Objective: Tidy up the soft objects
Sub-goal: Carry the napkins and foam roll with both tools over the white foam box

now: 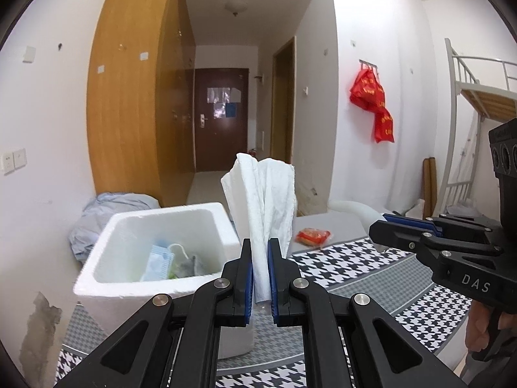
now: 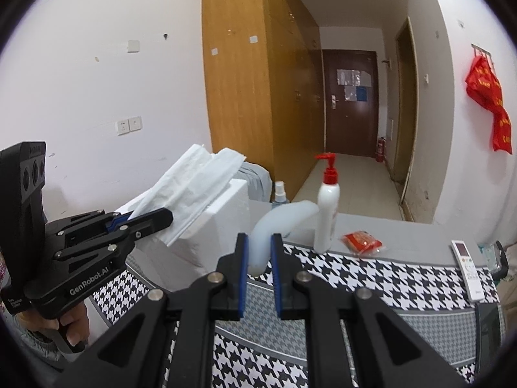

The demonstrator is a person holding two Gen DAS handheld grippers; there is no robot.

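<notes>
My left gripper (image 1: 260, 252) is shut on a bunched white tissue (image 1: 263, 200) and holds it upright beside the right wall of a white foam box (image 1: 113, 278). The box holds a blue-and-white packet (image 1: 158, 262) and other small items. In the right wrist view the left gripper (image 2: 161, 216) holds the tissue (image 2: 194, 181) over the foam box (image 2: 223, 220). My right gripper (image 2: 260, 242) is shut on a pale translucent curved soft tube (image 2: 281, 216) above the houndstooth cloth (image 2: 371, 284). It shows at the right of the left wrist view (image 1: 378, 229).
A white pump bottle with a red top (image 2: 327, 207), a small spray bottle (image 2: 278, 194), a red snack packet (image 2: 362, 242) and a white remote (image 2: 467, 268) lie on the table. A blue-grey cloth bundle (image 1: 97, 216) sits behind the box. A wooden wardrobe (image 1: 135, 97) stands at left.
</notes>
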